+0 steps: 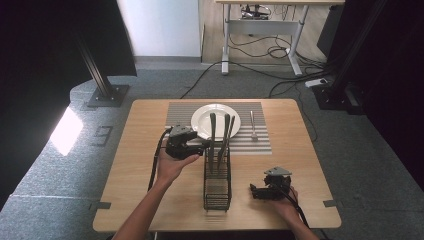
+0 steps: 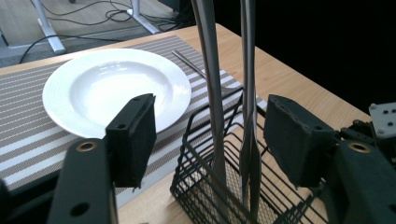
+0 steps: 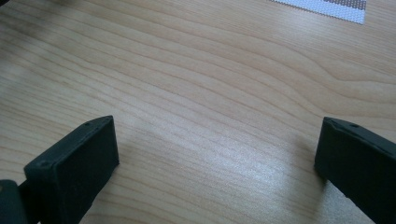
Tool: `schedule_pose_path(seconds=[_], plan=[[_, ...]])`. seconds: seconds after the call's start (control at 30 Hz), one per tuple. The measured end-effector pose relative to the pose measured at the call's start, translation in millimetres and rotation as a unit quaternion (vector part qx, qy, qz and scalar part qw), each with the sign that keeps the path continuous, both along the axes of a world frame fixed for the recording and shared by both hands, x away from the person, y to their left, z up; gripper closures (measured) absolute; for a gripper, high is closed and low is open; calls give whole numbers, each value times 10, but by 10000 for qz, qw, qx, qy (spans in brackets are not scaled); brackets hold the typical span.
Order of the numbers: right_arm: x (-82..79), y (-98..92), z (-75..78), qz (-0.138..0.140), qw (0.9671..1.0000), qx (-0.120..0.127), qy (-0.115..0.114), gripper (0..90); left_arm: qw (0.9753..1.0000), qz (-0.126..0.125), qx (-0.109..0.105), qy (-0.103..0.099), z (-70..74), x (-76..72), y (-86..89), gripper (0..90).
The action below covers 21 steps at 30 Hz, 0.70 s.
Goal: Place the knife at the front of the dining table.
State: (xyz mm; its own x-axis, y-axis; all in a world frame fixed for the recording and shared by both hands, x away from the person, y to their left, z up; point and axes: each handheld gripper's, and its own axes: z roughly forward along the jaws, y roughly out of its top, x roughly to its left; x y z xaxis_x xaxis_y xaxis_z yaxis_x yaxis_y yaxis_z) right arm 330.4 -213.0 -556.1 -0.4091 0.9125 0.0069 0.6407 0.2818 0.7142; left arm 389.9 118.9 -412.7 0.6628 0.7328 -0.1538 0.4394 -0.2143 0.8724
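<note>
The left gripper (image 2: 210,140) is holding its jaws wide apart around the utensil handles (image 2: 212,93) standing upright in the black wire caddy (image 1: 217,182) at centre frame. Thin, stiff and probably slick, they are best pinched mid-handle. The right gripper (image 3: 217,154) is resting wide open and empty above the desk (image 3: 210,70).

The table (image 1: 150,190) is pale wood with fine grain, smooth, faintly sheened; the placemat (image 2: 28,135) looks woven, matt, striped; the plate (image 2: 112,88) is glossy white ceramic; the basket (image 2: 205,186) is matt black wire and mesh; the utensil handles (image 2: 210,70) are dull grey metal; the left gripper (image 2: 210,135) has matt black, slightly rough pads.
</note>
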Motion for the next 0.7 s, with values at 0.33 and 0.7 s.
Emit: schedule_pose_path(seconds=[0.33, 0.7], plan=[[2, 0, -2, -1, 10000, -2, -12, 0, 9999, -64, 74, -25, 91, 144, -129, 405], [3, -1, -4, 1, 10000, -3, -22, 0, 9998, 88, 27, 165, -6, 298, -222, 426]])
